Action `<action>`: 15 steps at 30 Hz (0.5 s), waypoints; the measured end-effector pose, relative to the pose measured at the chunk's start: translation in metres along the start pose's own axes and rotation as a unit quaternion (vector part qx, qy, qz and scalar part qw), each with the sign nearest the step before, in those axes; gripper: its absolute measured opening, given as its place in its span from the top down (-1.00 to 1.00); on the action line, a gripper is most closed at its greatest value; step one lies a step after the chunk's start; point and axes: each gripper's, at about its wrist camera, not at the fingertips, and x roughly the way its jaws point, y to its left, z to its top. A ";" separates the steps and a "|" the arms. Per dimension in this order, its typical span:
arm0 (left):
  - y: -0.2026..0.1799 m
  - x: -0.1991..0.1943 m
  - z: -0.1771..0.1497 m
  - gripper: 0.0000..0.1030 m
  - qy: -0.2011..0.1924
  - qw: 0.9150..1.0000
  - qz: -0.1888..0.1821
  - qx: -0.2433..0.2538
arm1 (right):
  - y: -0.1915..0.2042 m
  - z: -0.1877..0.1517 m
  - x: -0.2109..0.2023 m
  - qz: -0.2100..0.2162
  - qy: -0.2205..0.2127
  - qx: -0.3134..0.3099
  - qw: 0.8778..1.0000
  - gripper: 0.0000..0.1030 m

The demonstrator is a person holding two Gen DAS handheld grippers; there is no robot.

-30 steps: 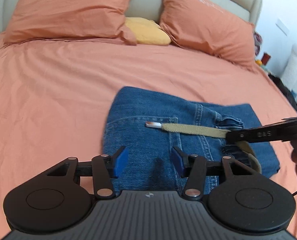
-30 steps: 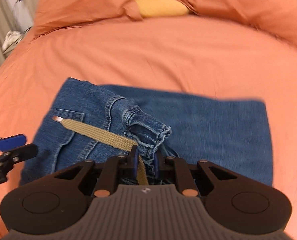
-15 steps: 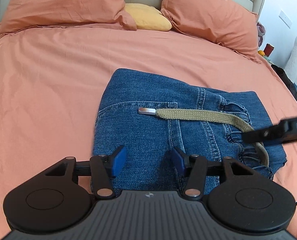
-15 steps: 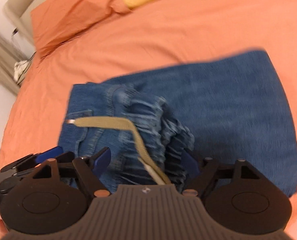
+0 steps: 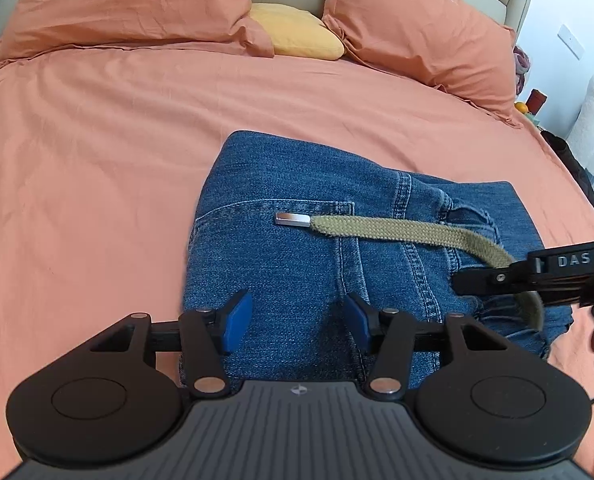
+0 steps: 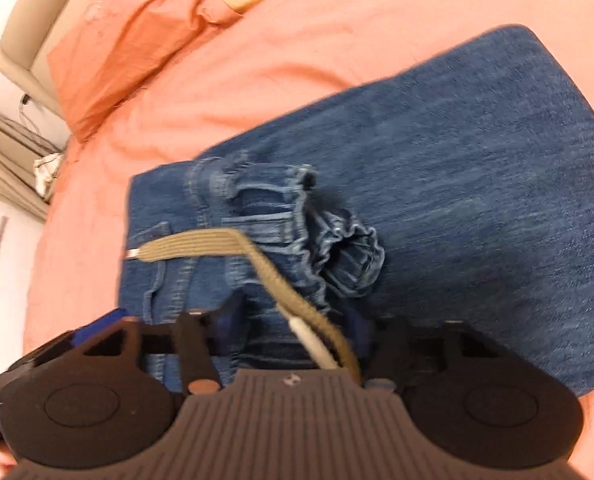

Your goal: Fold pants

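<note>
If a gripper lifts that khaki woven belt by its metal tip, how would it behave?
The khaki woven belt likely hangs floppy: it already curves limply across the folded blue denim jeans. Its silver metal tip looks smooth, so probably slippery to pinch. The belt seems threaded into the bunched waistband, so pulling may drag the fold.

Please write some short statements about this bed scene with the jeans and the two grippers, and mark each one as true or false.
1. The left gripper is open, with nothing between its blue pads. True.
2. The jeans hang in the air above the bed. False: they lie folded on the orange bedsheet.
3. A khaki belt with a metal tip lies across the denim. True.
4. The right gripper is clamped on the belt. False: its jaws stand apart, and the belt only passes loosely between them.
5. The yellow pillow lies on top of the jeans. False: it sits at the headboard between two orange pillows.
</note>
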 end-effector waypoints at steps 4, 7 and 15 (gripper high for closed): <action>0.003 0.000 -0.002 -0.19 0.000 1.000 -0.001 -0.010 | 0.019 -0.001 -0.016 -0.009 -0.020 -0.047 0.999 0.69; 0.005 -0.004 -0.003 -0.18 0.001 1.000 -0.002 -0.018 | 0.038 -0.002 -0.028 -0.018 -0.033 -0.089 0.995 0.74; 0.005 -0.031 -0.001 -0.17 -0.024 0.999 -0.001 -0.035 | 0.089 0.005 -0.061 -0.028 -0.050 -0.146 0.988 0.78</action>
